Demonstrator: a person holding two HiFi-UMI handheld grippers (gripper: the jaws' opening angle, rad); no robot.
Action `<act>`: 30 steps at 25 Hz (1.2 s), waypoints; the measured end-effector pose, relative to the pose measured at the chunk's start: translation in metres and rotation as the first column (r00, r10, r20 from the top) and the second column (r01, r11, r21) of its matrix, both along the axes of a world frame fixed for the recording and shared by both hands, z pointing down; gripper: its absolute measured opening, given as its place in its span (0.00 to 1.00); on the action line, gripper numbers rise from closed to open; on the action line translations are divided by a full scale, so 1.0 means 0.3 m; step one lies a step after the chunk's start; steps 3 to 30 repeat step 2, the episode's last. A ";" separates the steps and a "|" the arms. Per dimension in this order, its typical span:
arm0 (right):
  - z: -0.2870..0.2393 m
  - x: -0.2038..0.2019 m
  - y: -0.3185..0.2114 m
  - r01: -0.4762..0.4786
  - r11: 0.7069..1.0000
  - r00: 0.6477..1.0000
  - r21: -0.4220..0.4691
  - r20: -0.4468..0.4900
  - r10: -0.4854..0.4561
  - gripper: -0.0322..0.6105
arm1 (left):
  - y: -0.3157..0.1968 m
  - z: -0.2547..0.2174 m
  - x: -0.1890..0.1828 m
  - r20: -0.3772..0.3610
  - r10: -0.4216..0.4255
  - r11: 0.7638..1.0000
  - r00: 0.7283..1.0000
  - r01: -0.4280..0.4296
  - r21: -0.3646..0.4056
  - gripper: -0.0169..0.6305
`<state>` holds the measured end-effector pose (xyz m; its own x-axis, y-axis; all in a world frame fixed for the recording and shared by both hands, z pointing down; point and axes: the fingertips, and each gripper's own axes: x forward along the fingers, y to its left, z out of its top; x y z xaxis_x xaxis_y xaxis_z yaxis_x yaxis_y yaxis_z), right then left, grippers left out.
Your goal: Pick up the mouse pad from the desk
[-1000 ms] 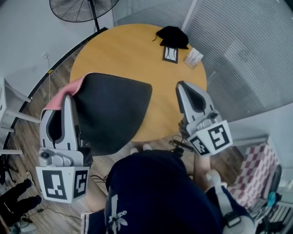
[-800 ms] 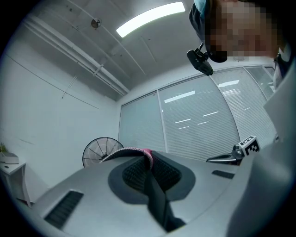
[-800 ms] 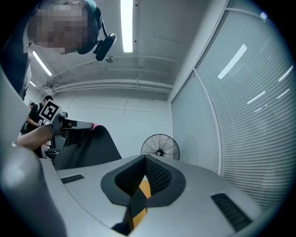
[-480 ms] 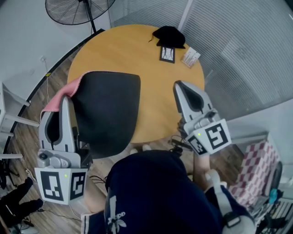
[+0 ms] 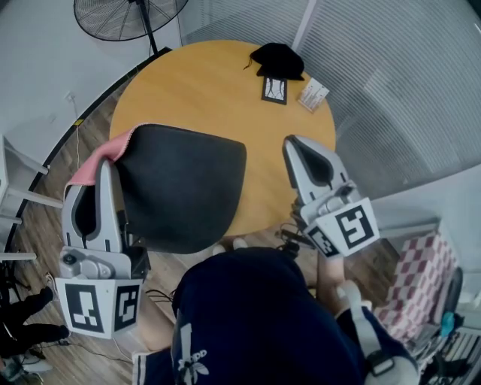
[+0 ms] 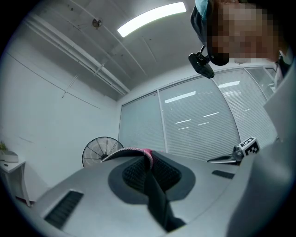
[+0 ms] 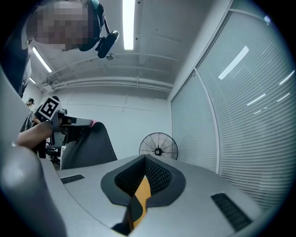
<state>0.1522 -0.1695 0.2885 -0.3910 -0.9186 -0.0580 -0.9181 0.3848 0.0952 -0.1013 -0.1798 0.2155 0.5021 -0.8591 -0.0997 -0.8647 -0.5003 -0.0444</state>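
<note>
The mouse pad (image 5: 180,188), black with a pink underside, hangs in the air over the near left edge of the round wooden table (image 5: 203,83). My left gripper (image 5: 109,162) is shut on the pad's pink-edged left corner. In the left gripper view that pink edge (image 6: 138,152) sticks out from between the closed jaws of my left gripper (image 6: 147,155). My right gripper (image 5: 293,143) hovers at the table's near right edge, shut with nothing in it. The right gripper view shows the dark pad (image 7: 90,143) hanging off to the left.
A black cloth item (image 5: 278,59), a small framed card (image 5: 275,89) and a white packet (image 5: 315,94) lie at the table's far side. A standing fan (image 5: 128,15) is behind the table. Window blinds run along the right. My legs are below the table edge.
The hanging pad has swayed, and its free edge now reaches further right. Both grippers stay where they were.
</note>
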 end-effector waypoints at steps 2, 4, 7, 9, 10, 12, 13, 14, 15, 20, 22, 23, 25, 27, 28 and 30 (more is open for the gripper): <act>-0.001 0.001 -0.001 0.001 1.000 1.000 0.004 -0.003 0.000 0.05 | -0.001 -0.002 -0.004 -0.004 -0.001 1.000 1.000 0.001 0.003 0.05; -0.001 0.001 -0.001 0.001 1.000 1.000 0.004 -0.003 0.000 0.05 | -0.001 -0.002 -0.004 -0.004 -0.001 1.000 1.000 0.001 0.003 0.05; -0.001 0.001 -0.001 0.001 1.000 1.000 0.004 -0.003 0.000 0.05 | -0.001 -0.002 -0.004 -0.004 -0.001 1.000 1.000 0.001 0.003 0.05; -0.001 0.001 -0.001 0.001 1.000 1.000 0.004 -0.003 0.000 0.05 | -0.001 -0.002 -0.004 -0.004 -0.001 1.000 1.000 0.001 0.003 0.05; -0.001 0.001 -0.001 0.001 1.000 1.000 0.004 -0.003 0.000 0.05 | -0.001 -0.002 -0.004 -0.004 -0.001 1.000 1.000 0.001 0.003 0.05; -0.001 0.001 -0.001 0.001 1.000 1.000 0.004 -0.003 0.000 0.05 | -0.001 -0.002 -0.004 -0.004 -0.001 1.000 1.000 0.001 0.003 0.05; -0.001 0.001 -0.001 0.001 1.000 1.000 0.004 -0.003 0.000 0.05 | -0.001 -0.002 -0.004 -0.004 -0.001 1.000 1.000 0.001 0.003 0.05; -0.001 0.001 -0.001 0.001 1.000 1.000 0.004 -0.003 0.000 0.05 | -0.001 -0.002 -0.004 -0.004 -0.001 1.000 1.000 0.001 0.003 0.05; -0.001 0.001 -0.001 0.001 1.000 1.000 0.004 -0.003 0.000 0.05 | -0.001 -0.002 -0.004 -0.004 -0.001 1.000 1.000 0.001 0.003 0.05; -0.001 0.001 -0.001 0.001 1.000 1.000 0.004 -0.003 0.000 0.05 | -0.001 -0.002 -0.004 -0.004 -0.001 1.000 1.000 0.001 0.003 0.05; -0.001 0.001 -0.001 0.001 1.000 1.000 0.004 -0.003 0.000 0.05 | -0.001 -0.002 -0.004 -0.004 -0.001 1.000 1.000 0.001 0.003 0.05; -0.001 0.001 -0.001 0.001 1.000 1.000 0.004 -0.003 0.000 0.05 | -0.001 -0.002 -0.004 -0.004 -0.001 1.000 1.000 0.001 0.003 0.05; -0.001 0.001 -0.001 0.001 1.000 1.000 0.004 -0.003 0.000 0.05 | -0.001 -0.002 -0.004 -0.004 -0.001 1.000 1.000 0.001 0.003 0.05; -0.001 0.001 -0.001 0.001 1.000 1.000 0.004 -0.003 0.000 0.05 | -0.001 -0.002 -0.004 -0.004 -0.001 1.000 1.000 0.001 0.003 0.05; -0.001 0.001 -0.001 0.001 1.000 1.000 0.004 -0.003 0.000 0.05 | -0.001 -0.002 -0.004 -0.004 -0.001 1.000 1.000 0.001 0.003 0.05; -0.001 0.001 -0.001 0.001 1.000 1.000 0.004 -0.003 0.000 0.05 | -0.001 -0.002 -0.004 -0.004 -0.001 1.000 1.000 0.001 0.003 0.05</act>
